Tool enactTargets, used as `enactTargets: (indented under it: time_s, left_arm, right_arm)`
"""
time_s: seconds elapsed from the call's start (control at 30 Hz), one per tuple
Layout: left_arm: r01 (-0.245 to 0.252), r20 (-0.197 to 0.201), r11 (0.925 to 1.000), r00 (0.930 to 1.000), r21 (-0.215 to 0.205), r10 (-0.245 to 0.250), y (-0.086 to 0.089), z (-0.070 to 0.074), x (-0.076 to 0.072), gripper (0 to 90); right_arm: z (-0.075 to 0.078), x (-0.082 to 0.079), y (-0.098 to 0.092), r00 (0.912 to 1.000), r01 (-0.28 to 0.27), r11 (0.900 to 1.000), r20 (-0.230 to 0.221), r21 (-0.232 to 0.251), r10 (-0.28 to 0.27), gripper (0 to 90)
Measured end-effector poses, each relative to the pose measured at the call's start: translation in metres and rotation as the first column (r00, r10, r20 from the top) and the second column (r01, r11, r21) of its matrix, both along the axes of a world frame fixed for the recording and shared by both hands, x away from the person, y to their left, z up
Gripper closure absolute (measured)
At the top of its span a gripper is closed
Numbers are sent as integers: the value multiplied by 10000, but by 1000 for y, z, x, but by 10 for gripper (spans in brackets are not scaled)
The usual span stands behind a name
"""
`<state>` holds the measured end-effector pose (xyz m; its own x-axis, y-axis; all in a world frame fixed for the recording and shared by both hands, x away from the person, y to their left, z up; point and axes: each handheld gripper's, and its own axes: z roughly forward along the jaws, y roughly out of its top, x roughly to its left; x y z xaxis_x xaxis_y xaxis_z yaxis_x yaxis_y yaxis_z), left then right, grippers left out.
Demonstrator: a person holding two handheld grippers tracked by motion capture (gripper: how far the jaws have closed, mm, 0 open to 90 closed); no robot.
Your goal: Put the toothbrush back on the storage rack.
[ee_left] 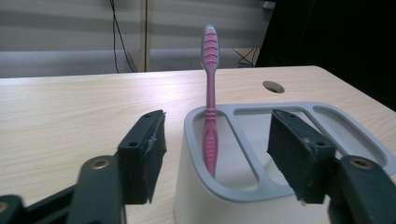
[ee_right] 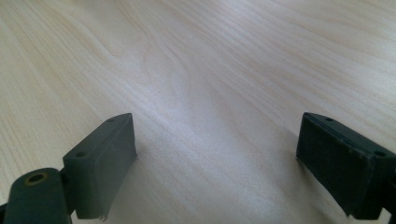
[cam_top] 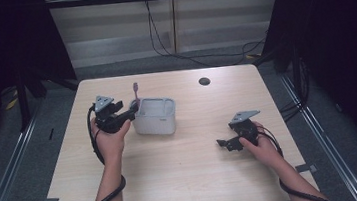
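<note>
One pink toothbrush (ee_left: 210,93), one white holder (cam_top: 154,116), one table (cam_top: 199,168), two tools

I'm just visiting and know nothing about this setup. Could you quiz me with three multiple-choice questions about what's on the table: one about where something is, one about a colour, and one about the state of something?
1. Where is the toothbrush?
A. Lying flat on the table
B. Standing upright in a slot of the holder
C. Held in the right gripper

2. What colour is the toothbrush?
A. Pink with grey
B. Blue
C. Green

3. How does the right gripper stand?
A. Shut on the toothbrush
B. Shut on nothing
C. Open over bare table

Answers:
1. B, since the left gripper view shows its handle dropping into the holder's end slot, with the head up.
2. A, as the handle is pink with grey ribs.
3. C, because the right gripper view shows both jaws wide apart with just wood between them. The left gripper is open too, its jaws either side of the holder's end.
</note>
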<state>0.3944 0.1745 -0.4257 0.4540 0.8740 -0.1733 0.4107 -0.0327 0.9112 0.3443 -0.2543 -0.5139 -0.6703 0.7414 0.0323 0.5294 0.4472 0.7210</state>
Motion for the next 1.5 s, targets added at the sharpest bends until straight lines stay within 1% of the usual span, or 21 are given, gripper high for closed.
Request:
enactTargets:
  time_s: [0.13, 0.2, 0.47, 0.73, 0.8, 0.97, 1.0, 1.07, 1.13, 1.17, 1.2, 1.23, 1.5]
  left_arm:
    - [50, -84, 10000, 10000, 60, -50, 2, 0, 0, 312]
    - [24, -97, 10000, 9999, 11, -24, 3, 0, 0, 301]
    - [256, -333, 9995, 9991, 164, -251, 4, -1, -1, 280]
    - [463, -493, 9988, 9977, 136, -455, 8, -1, -4, 263]
    - [504, -474, 9987, 9976, 100, -499, 8, -1, -5, 256]
    - [618, -491, 9979, 9969, 184, -608, 11, -2, -8, 233]
    - [648, -516, 9978, 9966, 134, -641, 12, -3, -9, 226]
    - [632, -465, 9978, 9970, 173, -624, 14, -3, -10, 219]
    - [644, -487, 9978, 9968, 123, -637, 16, -3, -11, 211]
    - [684, -517, 9975, 9964, 171, -674, 18, -2, -12, 206]
    - [684, -522, 9976, 9963, 111, -677, 18, -3, -12, 200]
    - [701, -539, 9974, 9961, 159, -692, 19, -3, -13, 196]
    - [879, -685, 9961, 9938, 82, -871, 22, -6, -16, 171]
  right_arm:
    - [0, 0, 0, 10000, 2, 10000, 2, 3, -2, 112]
    - [0, 0, 0, 10000, 2, 10000, 7, 2, -2, 112]
    - [0, 0, 0, 10000, -8, 10000, 1, 4, 8, 112]
    - [0, 0, 0, 10000, -11, 10000, 5, -1, 11, 112]
    - [0, 0, 0, 10000, -3, 10000, 9, 1, 3, 112]
    - [0, 0, 0, 10000, -8, 10000, 1, 1, 8, 112]
    - [0, 0, 0, 10000, -9, 10000, 3, 0, 9, 112]
    - [0, 0, 0, 10000, -9, 10000, 1, 2, 9, 112]
    - [0, 0, 0, 10000, -9, 10000, 4, 1, 9, 112]
    - [0, 0, 0, 10000, -9, 10000, 2, 1, 9, 112]
    - [0, 0, 0, 10000, -7, 10000, 3, 0, 7, 112]
    - [0, 0, 0, 10000, -8, 10000, 2, 1, 8, 112]
    - [0, 0, 0, 10000, -8, 10000, 2, 2, 8, 112]
